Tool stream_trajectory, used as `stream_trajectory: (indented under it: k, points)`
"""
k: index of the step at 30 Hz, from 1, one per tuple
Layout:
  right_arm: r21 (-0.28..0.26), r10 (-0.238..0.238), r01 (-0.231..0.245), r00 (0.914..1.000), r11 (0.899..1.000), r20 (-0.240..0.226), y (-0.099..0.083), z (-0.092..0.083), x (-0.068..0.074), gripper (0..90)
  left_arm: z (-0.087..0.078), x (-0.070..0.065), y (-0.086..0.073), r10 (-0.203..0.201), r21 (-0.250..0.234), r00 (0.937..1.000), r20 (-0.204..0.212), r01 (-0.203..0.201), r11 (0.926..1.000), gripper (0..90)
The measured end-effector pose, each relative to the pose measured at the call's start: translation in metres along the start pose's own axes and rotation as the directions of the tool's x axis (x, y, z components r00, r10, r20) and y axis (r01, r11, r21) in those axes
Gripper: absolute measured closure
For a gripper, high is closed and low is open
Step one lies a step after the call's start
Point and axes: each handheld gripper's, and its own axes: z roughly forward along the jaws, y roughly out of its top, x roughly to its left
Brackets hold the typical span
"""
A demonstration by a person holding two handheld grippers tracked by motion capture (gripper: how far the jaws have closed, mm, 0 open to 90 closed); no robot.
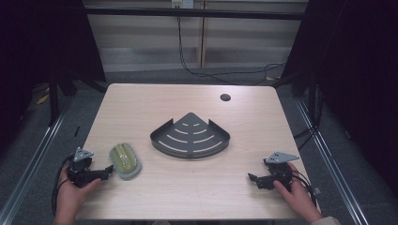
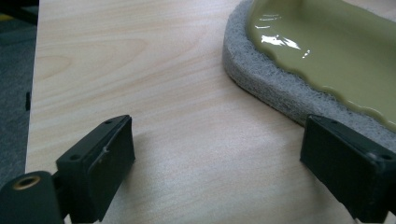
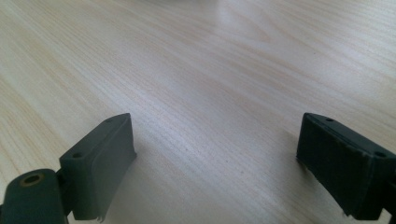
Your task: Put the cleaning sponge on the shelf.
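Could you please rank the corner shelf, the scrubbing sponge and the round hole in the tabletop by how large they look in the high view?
1. The dark corner shelf, clearly the largest.
2. The scrubbing sponge, green on a grey pad.
3. The round hole, the smallest; it lies farthest from the camera, but the gap is too wide for that to matter.

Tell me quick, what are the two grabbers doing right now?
Left gripper: open, holding nothing; the scrubbing pad lies just ahead of one jaw.
Right gripper: open, holding nothing, over the bare table.

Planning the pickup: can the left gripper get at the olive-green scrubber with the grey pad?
Probably yes: the left gripper is open, the olive-green scrubber with the grey pad just ahead, bare table between.
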Motion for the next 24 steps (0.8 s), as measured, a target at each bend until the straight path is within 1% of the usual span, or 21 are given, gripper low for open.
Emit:
stream_trajectory:
  k: [2,3,4,5,6,7,8,9,10,12,13,14,15,16,17,18,20,21,22,23,24]
  points:
    - [0.000,-0.001,0.001,1.0000,1.000,0.000,0.000,0.000,0.000,10.5,-0.002,-0.002,0.004,0.001,0.031,1.0000,0.001,-0.001,0.9995,14.1]
    - [0.000,-0.001,0.001,1.0000,1.000,0.000,0.000,0.000,0.000,10.5,-0.003,-0.003,0.007,0.003,0.066,1.0000,0.003,-0.003,0.9978,16.5]
    - [0.000,-0.001,0.001,1.0000,1.000,0.000,0.000,0.000,0.000,10.5,-0.003,-0.003,0.007,0.003,0.066,1.0000,0.003,-0.003,0.9978,16.9]
    - [0.000,-0.001,0.001,1.0000,1.000,0.000,0.000,0.000,0.000,10.5,-0.004,-0.006,0.010,-0.001,0.106,1.0000,0.006,0.000,0.9943,17.2]
    - [0.000,0.000,0.000,1.0000,1.000,0.000,0.000,0.000,0.000,10.5,-0.005,-0.007,0.015,0.014,0.158,0.9997,0.022,-0.017,0.9872,17.5]
    - [0.000,0.000,0.000,1.0000,1.000,0.000,0.000,0.000,0.000,10.5,-0.005,-0.009,0.018,0.001,0.179,0.9998,0.022,-0.005,0.9838,18.5]
    - [-0.002,-0.003,0.003,1.0000,1.000,0.000,0.000,0.000,0.000,10.5,-0.006,-0.010,0.021,-0.004,0.211,0.9996,0.026,-0.001,0.9775,20.3]
    - [-0.001,-0.001,0.001,1.0000,1.000,0.000,0.000,0.000,0.000,10.5,-0.008,-0.010,0.025,-0.016,0.260,0.9991,0.040,0.005,0.9656,22.7]
    - [-0.002,-0.003,0.003,1.0000,1.000,0.000,0.000,0.000,0.000,10.5,-0.009,-0.010,0.029,-0.035,0.291,0.9981,0.050,0.019,0.9566,24.1]
    - [-0.001,-0.001,0.001,1.0000,1.000,0.000,0.000,0.000,0.000,10.5,-0.012,-0.010,0.038,-0.053,0.350,0.9971,0.054,0.030,0.9363,24.1]
    - [0.000,0.000,0.000,1.0000,1.000,0.000,0.000,0.000,0.000,10.5,-0.012,-0.010,0.038,-0.053,0.350,0.9971,0.054,0.030,0.9363,24.1]
    - [0.000,0.000,0.000,1.0000,1.000,0.000,0.000,0.000,0.000,10.5,-0.013,-0.010,0.042,-0.073,0.369,0.9960,0.052,0.049,0.9282,24.1]
    - [0.000,0.000,0.000,1.0000,1.000,0.000,0.000,0.000,0.000,10.5,-0.014,-0.010,0.048,-0.099,0.397,0.9934,0.058,0.068,0.9154,24.1]
    - [0.000,-0.001,0.001,1.0000,1.000,0.000,0.000,0.000,0.000,10.5,-0.015,-0.010,0.056,-0.116,0.441,0.9914,0.060,0.078,0.8943,24.1]
    - [0.000,-0.001,0.001,1.0000,1.000,0.000,0.000,0.000,0.000,10.5,-0.015,-0.010,0.056,-0.116,0.441,0.9914,0.060,0.078,0.8943,24.2]
    - [0.000,-0.001,0.001,1.0000,1.000,0.000,0.000,0.000,0.000,10.5,-0.016,-0.011,0.062,-0.123,0.469,0.9908,0.056,0.083,0.8793,24.2]
    - [0.000,-0.001,0.001,1.0000,1.000,0.000,0.000,0.000,0.000,10.5,-0.017,-0.012,0.072,-0.166,0.495,0.9849,0.049,0.120,0.8607,25.1]
    - [0.000,-0.001,0.001,1.0000,1.000,0.000,0.000,0.000,0.000,10.5,-0.017,-0.013,0.077,-0.172,0.514,0.9840,0.049,0.123,0.8492,25.1]
    - [-0.001,-0.001,0.001,1.0000,1.000,0.000,0.000,0.000,0.000,10.5,-0.017,-0.014,0.081,-0.182,0.524,0.9823,0.045,0.132,0.8418,25.1]
    - [0.000,-0.001,0.001,1.0000,1.000,0.000,0.000,0.000,0.000,10.5,-0.017,-0.015,0.085,-0.192,0.542,0.9799,0.052,0.134,0.8297,25.1]
    - [0.000,0.000,0.000,1.0000,1.000,0.000,0.000,0.000,0.000,10.5,-0.016,-0.016,0.089,-0.206,0.550,0.9770,0.055,0.143,0.8228,25.1]
